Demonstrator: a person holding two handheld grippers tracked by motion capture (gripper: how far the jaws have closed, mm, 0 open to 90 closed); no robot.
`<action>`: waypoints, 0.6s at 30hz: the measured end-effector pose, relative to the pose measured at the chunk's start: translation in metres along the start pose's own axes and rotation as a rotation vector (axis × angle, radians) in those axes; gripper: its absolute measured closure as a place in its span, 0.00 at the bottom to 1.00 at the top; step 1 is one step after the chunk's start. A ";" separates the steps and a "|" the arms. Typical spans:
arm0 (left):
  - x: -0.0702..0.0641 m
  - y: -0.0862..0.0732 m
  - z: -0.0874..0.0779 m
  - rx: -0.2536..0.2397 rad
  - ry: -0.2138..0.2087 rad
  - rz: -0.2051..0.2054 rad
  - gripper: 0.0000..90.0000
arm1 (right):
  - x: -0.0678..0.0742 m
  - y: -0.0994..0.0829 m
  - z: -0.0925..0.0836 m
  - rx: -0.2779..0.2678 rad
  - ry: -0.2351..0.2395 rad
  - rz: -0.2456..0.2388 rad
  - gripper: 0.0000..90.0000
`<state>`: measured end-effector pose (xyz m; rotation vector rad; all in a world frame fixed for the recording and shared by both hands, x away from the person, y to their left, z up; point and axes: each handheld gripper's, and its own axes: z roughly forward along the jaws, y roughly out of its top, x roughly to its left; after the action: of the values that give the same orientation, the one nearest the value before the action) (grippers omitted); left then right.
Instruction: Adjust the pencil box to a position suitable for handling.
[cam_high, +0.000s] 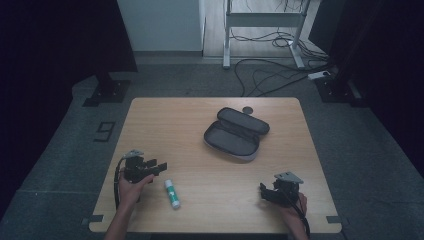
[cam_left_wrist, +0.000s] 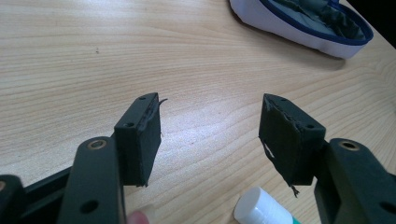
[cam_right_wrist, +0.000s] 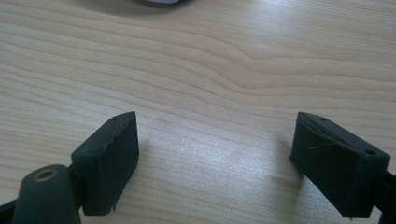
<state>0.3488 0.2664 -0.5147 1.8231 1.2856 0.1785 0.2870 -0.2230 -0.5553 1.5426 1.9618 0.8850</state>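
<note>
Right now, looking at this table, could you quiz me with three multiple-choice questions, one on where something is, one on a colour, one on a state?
1. Where does the glue stick lie?
A. Inside the case
B. On the table, beside the left tool
C. Between the right tool's jaws

2. What colour is the glue stick's cap?
A. White
B. Red
C. Black

3. How is the pencil case?
A. Zipped shut
C. Lying open
B. Standing on end

Answers:
1 B: the high view shows it flat on the wooden table, just right of the left tool.
2 A: the left gripper view shows a white cap near that tool's jaws.
3 C: its two halves are spread apart, the grey lining showing.
</note>
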 end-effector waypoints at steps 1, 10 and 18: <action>0.000 0.000 0.000 0.000 0.002 0.001 0.43 | 0.000 0.000 0.000 0.000 -0.001 0.001 0.16; -0.005 0.001 -0.003 -0.013 0.011 0.008 0.43 | -0.003 -0.001 -0.001 -0.005 0.005 -0.006 0.19; -0.013 0.001 0.001 -0.002 0.000 0.032 0.43 | -0.006 -0.002 -0.002 -0.006 0.009 -0.010 0.20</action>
<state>0.3437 0.2556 -0.5101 1.8424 1.2569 0.1974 0.2858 -0.2291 -0.5551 1.5261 1.9695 0.8945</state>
